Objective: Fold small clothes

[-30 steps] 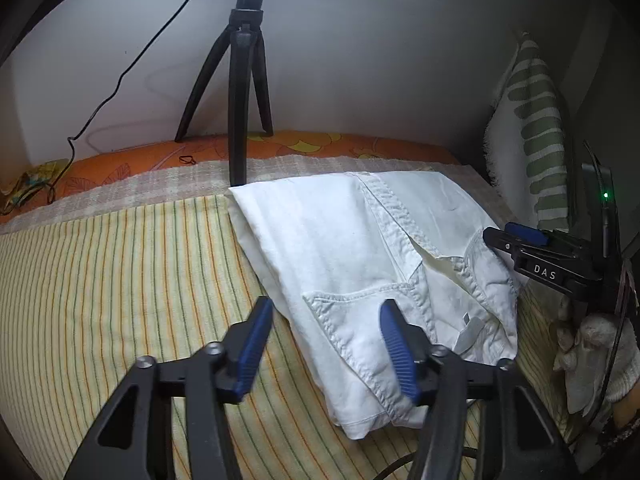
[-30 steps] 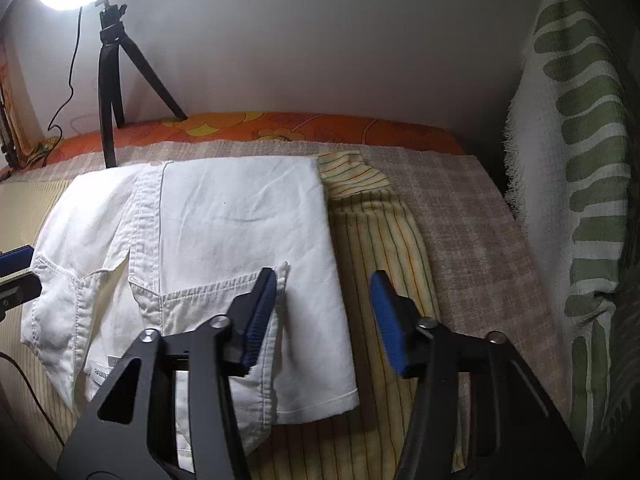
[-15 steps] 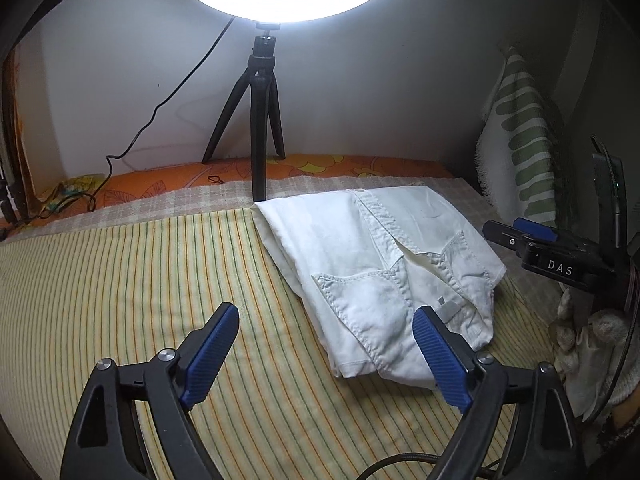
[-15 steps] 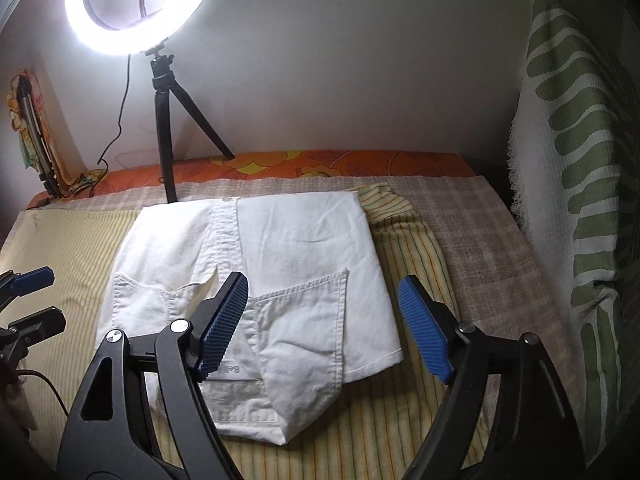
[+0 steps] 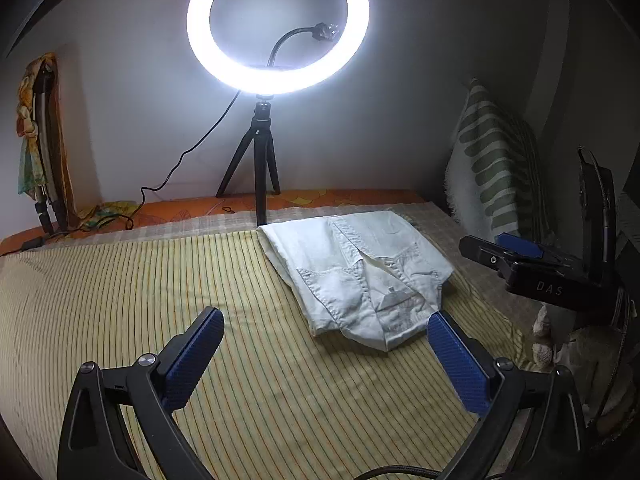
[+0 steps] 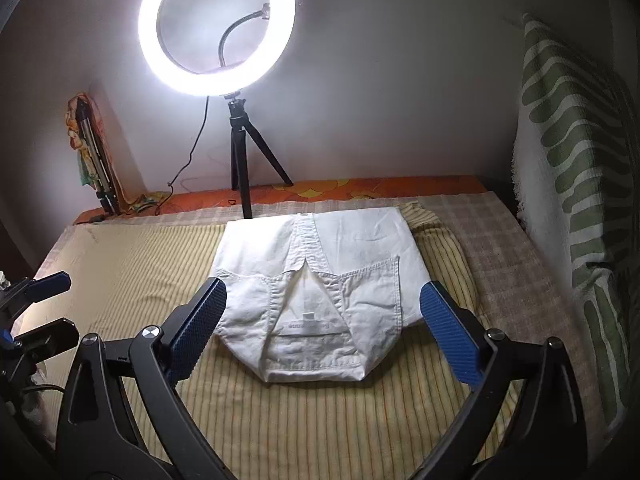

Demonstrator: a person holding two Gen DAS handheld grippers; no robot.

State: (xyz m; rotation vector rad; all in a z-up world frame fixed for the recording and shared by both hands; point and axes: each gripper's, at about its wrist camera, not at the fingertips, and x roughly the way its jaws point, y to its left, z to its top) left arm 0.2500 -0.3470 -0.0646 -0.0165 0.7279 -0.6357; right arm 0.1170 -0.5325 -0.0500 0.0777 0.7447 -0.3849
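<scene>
The white shorts (image 6: 316, 288) lie folded on the yellow striped sheet (image 5: 160, 300), waistband end nearest, the inner label showing in the right wrist view, the far edge up by the checked cloth (image 6: 500, 248).

Nearest in each view are the blue-padded fingers. The left gripper (image 5: 324, 356) is opening, its jaws spread wide over bare sheet, with only the corner of the shorts just beside its right pad and nothing between them. The right gripper (image 6: 320, 328) is opening too. The shorts appear framed between its pads, but the pads press on nothing; they hang above and short of the cloth.

A second ago both grippers were low and close over the waistband pockets with the jaws narrower. Now both views take in the whole garment and the lamp above it, so the hands have let go and pulled back and up. To my eye this fold is laid and released, and the garment holds its shape without help. The left side looks slightly bunched and skewed against the stripes, so a tidying press or one more fold may be wanted.

Beyond the shorts stands the tripod (image 5: 256, 168) carrying the ring light (image 5: 278, 24), on an orange patterned cover (image 6: 380, 186) against the wall. A green-striped pillow (image 6: 576, 184) leans at the right.
</scene>
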